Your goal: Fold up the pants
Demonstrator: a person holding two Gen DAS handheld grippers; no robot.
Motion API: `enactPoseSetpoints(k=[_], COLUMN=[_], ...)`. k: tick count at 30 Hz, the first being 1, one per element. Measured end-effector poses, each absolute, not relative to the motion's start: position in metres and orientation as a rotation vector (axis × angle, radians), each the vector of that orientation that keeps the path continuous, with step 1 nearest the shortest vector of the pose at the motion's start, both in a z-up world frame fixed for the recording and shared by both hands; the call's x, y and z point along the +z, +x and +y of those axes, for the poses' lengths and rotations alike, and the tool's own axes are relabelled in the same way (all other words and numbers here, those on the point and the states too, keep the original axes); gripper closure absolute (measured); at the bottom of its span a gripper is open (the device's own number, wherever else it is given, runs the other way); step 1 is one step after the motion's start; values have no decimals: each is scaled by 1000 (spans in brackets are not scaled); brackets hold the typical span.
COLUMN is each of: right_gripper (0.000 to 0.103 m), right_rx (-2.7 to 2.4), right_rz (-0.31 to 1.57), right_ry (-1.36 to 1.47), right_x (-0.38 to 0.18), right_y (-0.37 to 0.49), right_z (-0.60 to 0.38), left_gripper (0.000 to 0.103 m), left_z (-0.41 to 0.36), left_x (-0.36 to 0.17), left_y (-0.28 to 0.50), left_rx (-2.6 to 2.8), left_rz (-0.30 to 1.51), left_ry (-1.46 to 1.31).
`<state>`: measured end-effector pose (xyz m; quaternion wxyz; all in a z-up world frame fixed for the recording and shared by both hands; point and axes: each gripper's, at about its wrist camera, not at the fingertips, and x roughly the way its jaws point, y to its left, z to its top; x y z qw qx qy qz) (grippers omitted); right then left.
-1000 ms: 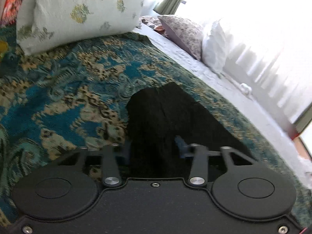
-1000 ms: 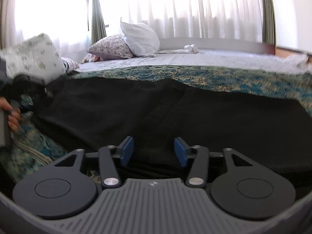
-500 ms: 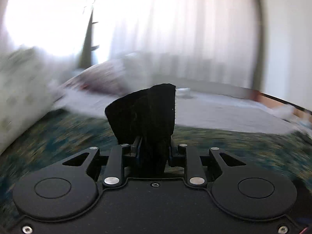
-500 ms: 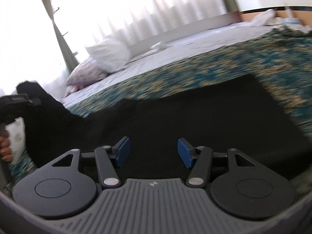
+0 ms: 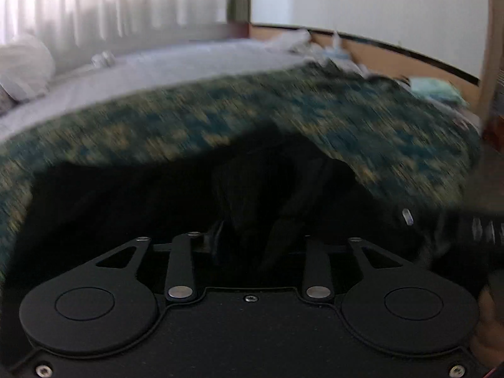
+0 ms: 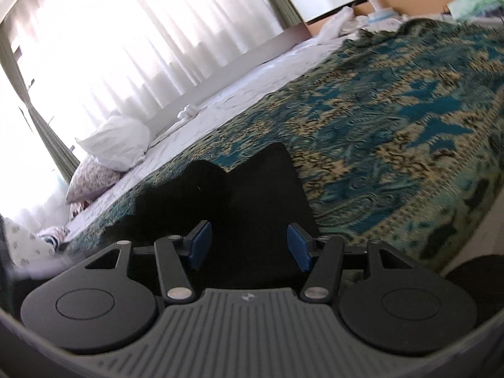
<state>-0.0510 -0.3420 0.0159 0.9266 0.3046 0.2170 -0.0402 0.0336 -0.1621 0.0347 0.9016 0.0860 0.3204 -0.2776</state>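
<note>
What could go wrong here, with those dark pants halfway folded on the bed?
The left tongs seem to have a bunched wad of the black pants between them, so the fold may land lumpy or slip free. The picture is blurred, hinting at a fast swing. The right tongs stand open above the cloth, pinning nothing, so the lower layer could drag across the patterned bedspread.

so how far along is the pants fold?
Partway, likely the first fold. Done: nothing reads as a finished fold. In hand: the left tongs seem to grip black fabric of the pants, though blur hides the pads. The right tongs are open above the cloth. Left: lay the fold flat on the bedspread.
</note>
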Motion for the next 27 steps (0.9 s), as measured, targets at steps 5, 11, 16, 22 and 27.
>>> enactPoseSetpoints(k=[5, 11, 16, 22, 27], right_gripper=[31, 18, 10, 10, 10], right_rx=[-32, 56, -20, -181, -177], right_rz=[419, 407, 427, 406, 421], right_ry=[697, 707, 530, 455, 480], right_x=[7, 4, 8, 13, 14], right_y=[-52, -47, -41, -48, -49], right_z=[-344, -321, -286, -248, -233], left_gripper=[50, 37, 40, 45, 46], left_z=[-139, -61, -21, 3, 14], left_x=[43, 75, 74, 42, 17], left_y=[22, 8, 13, 15, 13], left_rx=[-671, -659, -411, -192, -192], left_rz=[684, 622, 568, 563, 597], left_ry=[86, -59, -25, 89, 49])
